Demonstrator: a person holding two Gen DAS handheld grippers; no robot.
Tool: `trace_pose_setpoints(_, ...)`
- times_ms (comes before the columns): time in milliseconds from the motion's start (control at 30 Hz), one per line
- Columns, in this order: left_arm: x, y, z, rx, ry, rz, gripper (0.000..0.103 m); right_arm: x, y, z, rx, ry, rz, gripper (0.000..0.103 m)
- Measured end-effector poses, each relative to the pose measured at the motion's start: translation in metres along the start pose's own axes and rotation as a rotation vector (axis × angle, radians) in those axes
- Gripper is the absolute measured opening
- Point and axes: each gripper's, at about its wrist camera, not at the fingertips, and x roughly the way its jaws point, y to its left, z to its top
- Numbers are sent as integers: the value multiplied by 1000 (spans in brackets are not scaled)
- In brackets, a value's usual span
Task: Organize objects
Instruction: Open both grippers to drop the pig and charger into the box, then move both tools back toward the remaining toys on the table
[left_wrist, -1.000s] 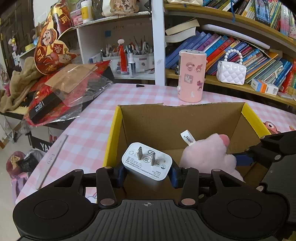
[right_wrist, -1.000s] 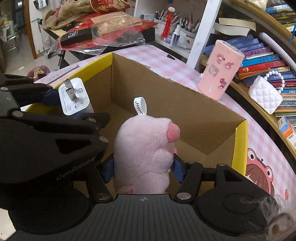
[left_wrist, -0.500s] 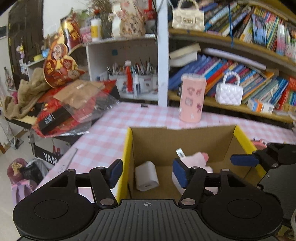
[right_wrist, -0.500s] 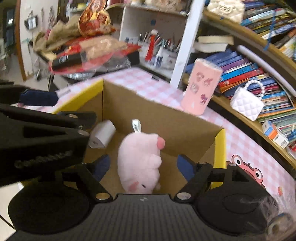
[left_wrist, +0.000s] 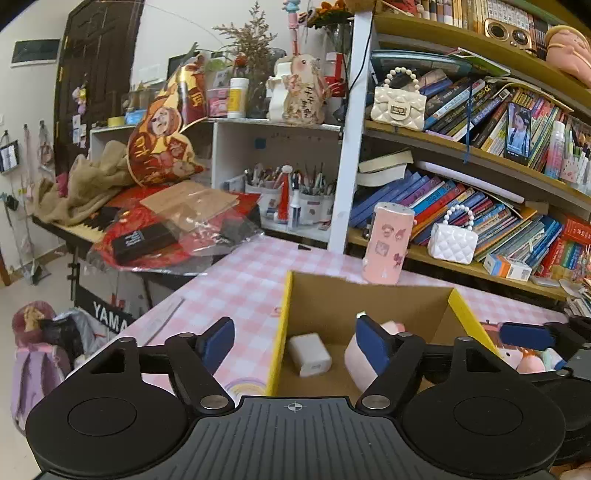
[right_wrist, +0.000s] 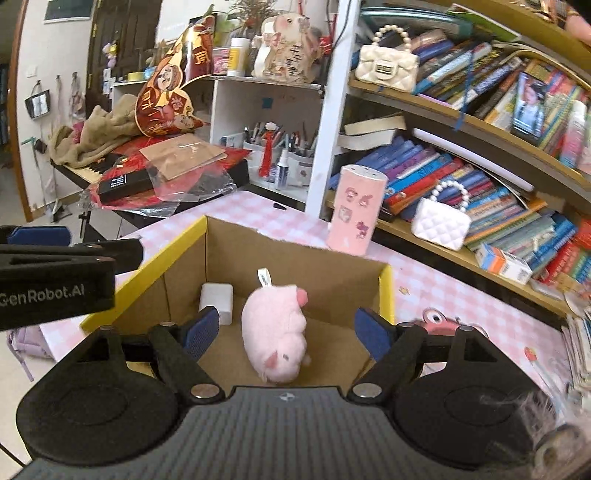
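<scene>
An open cardboard box (right_wrist: 280, 254) with yellow flaps stands on the pink checked table. Inside it lie a white charger plug (right_wrist: 217, 302) at the left and a pink plush pig (right_wrist: 275, 332) beside it. The left wrist view shows the same box (left_wrist: 332, 295), the plug (left_wrist: 309, 354) and part of the pig (left_wrist: 356, 358). My left gripper (left_wrist: 295, 343) hangs above the box's near left flap, its jaws opening, nothing between them. My right gripper (right_wrist: 284, 330) is open over the pig, pads well clear of it.
A pink stickered canister (right_wrist: 356, 210) stands behind the box. Bookshelves with books and a white quilted purse (right_wrist: 439, 218) fill the right. Red bags and a black case (right_wrist: 125, 181) pile up on a keyboard at left. Pen pots (left_wrist: 295, 199) sit in a white cubby.
Both grippers let go: the plug and the pig dropped into the box. Both jaws spread wide and both hands pulled back and up from the box.
</scene>
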Motion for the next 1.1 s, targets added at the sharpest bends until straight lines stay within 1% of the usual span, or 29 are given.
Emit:
trace_pose_setpoints(100,-10,2,-11,14,21,37,87,-14,4,-13,11,5,-19,81)
trace_pose_setpoints(167,-14,3,-19,28,52,48,87,-23,7,-24,13,16,-36,86)
trace_pose_setpoints(233,-22,5,-27,37,72,51,88,-30,10,-34,21,34,-58,86)
trace_pose_setpoints(300,-31,7,-34,48,80,52,91,-37,13,-43,41,53,-77,86)
trace_pose_setpoints(400,-45,8,-45,72,92,60,92,-48,18,-57,87,79,-101,86)
trace_pose_setpoints(533,-59,9,-59,83,127,59,92,-65,24,-74,126,100,-124,89)
trace_pose_setpoints(633,-67,9,-67,99,144,51,92,-74,26,-85,155,124,-134,91)
trace_pose_setpoints(733,-76,7,-72,118,151,39,92,-84,27,-95,179,138,-145,91)
trace_pose_setpoints(833,-82,6,-77,134,162,29,96,-93,28,-104,200,152,-162,91)
trace_pose_setpoints(900,-86,5,-81,141,167,17,99,-98,28,-109,217,161,-172,91)
trace_pose_setpoints(1100,-95,-1,-89,173,179,-32,99,-115,27,-125,254,187,-214,91)
